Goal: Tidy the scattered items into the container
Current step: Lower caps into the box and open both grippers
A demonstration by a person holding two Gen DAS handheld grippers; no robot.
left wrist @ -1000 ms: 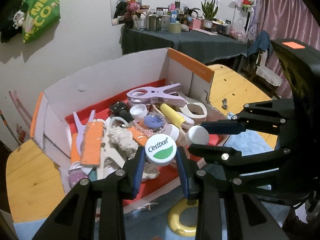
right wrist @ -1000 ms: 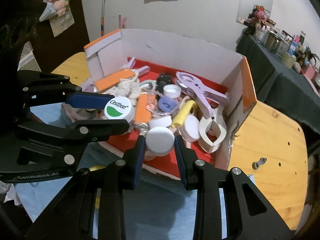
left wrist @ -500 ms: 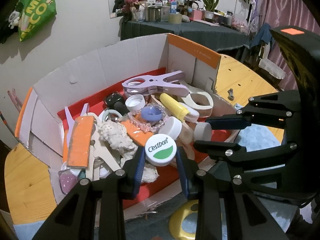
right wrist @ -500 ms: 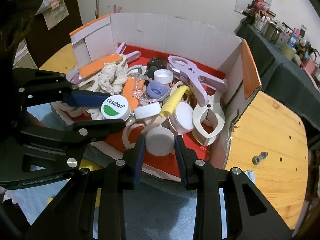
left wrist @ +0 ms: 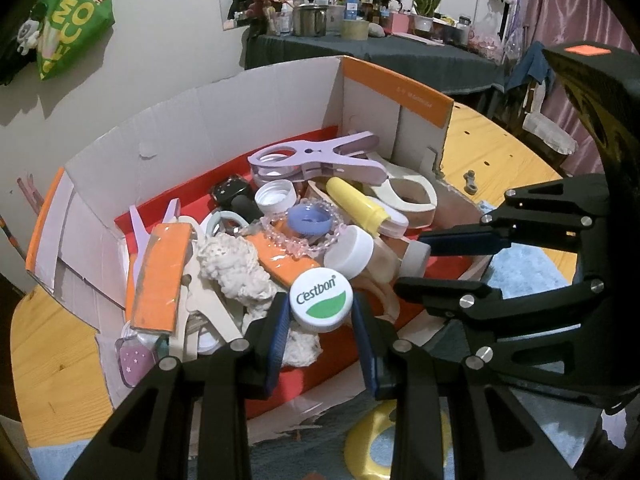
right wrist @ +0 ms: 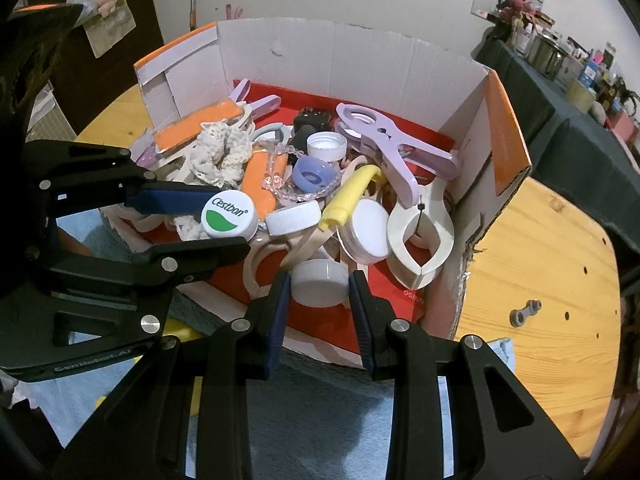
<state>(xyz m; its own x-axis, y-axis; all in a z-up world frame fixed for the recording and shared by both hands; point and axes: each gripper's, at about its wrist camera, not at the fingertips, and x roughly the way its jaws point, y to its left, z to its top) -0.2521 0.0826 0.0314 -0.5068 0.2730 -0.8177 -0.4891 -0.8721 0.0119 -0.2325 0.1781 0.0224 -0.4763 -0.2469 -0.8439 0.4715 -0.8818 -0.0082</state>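
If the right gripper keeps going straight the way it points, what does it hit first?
Probably the cream clip or the white jar lid just beyond the plain white cap that the right gripper holds; depth is unclear.

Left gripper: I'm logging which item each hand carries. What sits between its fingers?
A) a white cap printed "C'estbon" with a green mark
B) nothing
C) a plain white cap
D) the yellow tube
A: the left gripper is shut on the C'estbon cap, held over the box.
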